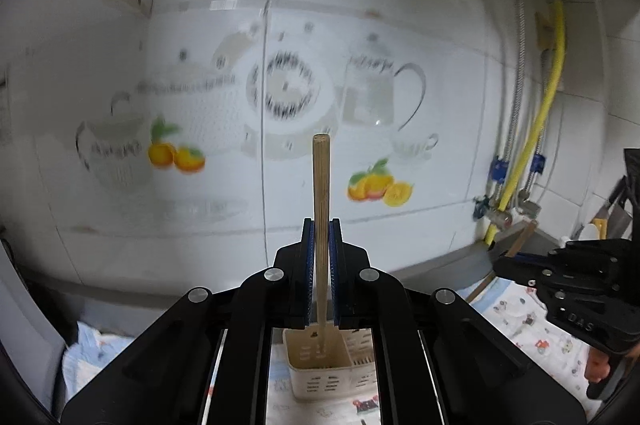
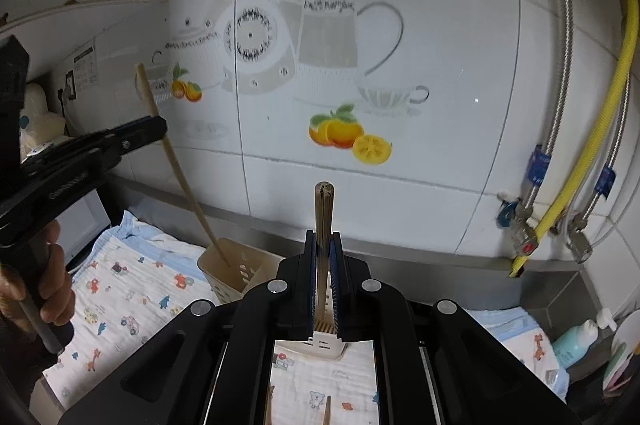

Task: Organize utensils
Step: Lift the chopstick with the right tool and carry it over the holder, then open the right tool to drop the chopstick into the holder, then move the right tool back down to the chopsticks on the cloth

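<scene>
Chopstick (image 1: 321, 185) tip (lower end) hidden behind left claw (image 1: 321, 225).

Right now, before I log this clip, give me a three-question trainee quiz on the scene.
1. True or false: each gripper is shut on a chopstick.
2. Where does the left chopstick have its lower end? A) in the holder B) on the cloth C) in a cup
3. What colour is the hose on the wall?

Key: 1 true: left gripper, right gripper on the right chopstick. 2 A. 3 yellow.
</scene>
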A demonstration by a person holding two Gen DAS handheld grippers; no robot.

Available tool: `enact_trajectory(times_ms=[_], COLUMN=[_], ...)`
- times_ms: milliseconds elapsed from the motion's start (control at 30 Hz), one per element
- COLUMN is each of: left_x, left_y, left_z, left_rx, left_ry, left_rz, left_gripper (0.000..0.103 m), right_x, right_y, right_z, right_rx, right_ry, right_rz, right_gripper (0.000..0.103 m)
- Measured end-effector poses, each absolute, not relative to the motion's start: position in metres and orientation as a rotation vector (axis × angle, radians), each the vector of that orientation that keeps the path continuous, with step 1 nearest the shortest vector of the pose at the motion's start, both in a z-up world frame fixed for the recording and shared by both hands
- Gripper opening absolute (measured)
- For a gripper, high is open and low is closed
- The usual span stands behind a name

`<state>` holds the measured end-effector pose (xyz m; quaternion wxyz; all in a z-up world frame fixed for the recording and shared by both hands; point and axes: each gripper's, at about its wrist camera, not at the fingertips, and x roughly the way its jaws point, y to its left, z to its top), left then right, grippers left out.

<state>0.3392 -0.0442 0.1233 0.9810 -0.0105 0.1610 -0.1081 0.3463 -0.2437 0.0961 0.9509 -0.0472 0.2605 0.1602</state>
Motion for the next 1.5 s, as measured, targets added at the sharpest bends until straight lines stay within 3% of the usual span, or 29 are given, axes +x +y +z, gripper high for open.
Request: enact_trajectory(times_ms=[400, 667, 800, 933, 1200, 1500], left_x=[0.368, 0.370, 0.359, 0.336, 0.269, 0.190], left_y=[-0.039, -0.033, -0.026, -0.020, -0.008, 0.000], left_z=[0.073, 0.072, 0.081, 0.091, 0.088, 0.035], left_rx=[-0.017, -0.045, -0.069, -0.069, -0.068, -0.002], left_ry=[0.489, 0.516, 0.498, 0.472, 0.470, 0.533], left_rz=[-0.210, -0.209, -0.209, -0.206, -0.216, -0.224], left_gripper=[0.006, 0.008, 0.011, 0.020, 0.021, 0.021], right_x=[0.359, 0.355, 0.344, 0.320, 0.253, 0.181], right_y=[-0.240, -0.243, -0.249, -0.256, -0.261, -0.269], right_z=[0.066, 0.070, 0.080, 0.089, 0.078, 0.026], right_rx=[-0.111, -0.113, -0.115, -0.109, -0.110, -0.088], right_ry=[0.597, 0.583, 0.558, 0.529, 0.518, 0.555], right_rz=[0.317, 0.299, 0.283, 0.275, 0.279, 0.257], right_gripper=[0.007, 0.007, 0.015, 0.017, 0.017, 0.017])
